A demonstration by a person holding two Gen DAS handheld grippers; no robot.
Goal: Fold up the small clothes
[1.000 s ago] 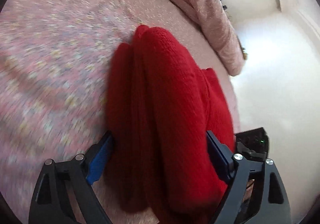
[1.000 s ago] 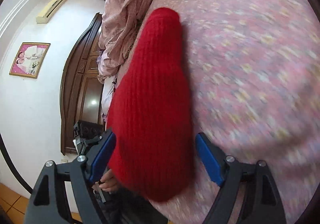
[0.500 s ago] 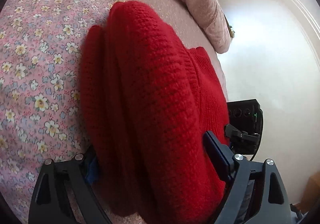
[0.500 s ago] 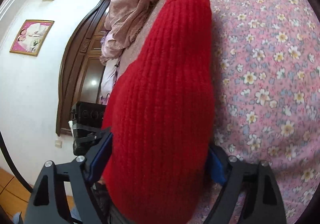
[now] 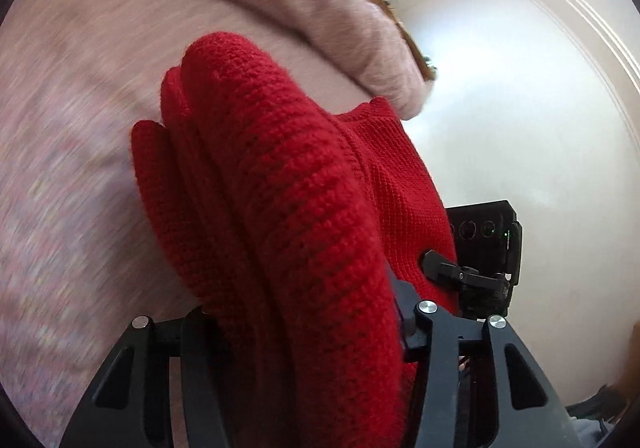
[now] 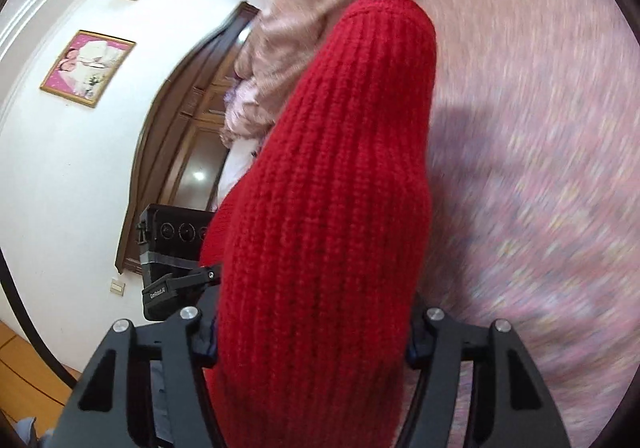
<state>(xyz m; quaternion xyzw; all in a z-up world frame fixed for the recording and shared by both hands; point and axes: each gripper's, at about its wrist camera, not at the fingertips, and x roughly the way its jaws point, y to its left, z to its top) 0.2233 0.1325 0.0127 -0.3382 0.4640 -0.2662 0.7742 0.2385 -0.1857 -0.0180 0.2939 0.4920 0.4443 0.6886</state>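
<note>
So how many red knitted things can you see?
1: the red sweater, bunched and folded, is pinched by the left gripper and the right gripper above the flowery bed. More could be hidden.

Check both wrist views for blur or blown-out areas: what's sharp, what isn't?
Left wrist: red knit garment sharp, bedspread motion-smeared, wall washed out. Right wrist: garment ribbing crisp, bedspread streaked, its pattern unreadable.

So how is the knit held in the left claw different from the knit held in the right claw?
In the left claw the red knit is bunched in several stacked folds; in the right claw the knit shows as one smooth ribbed roll. A flat panel spreads beside the left bundle; none shows beside the right. Both claws are shut on it above the blurred bedspread.
</note>
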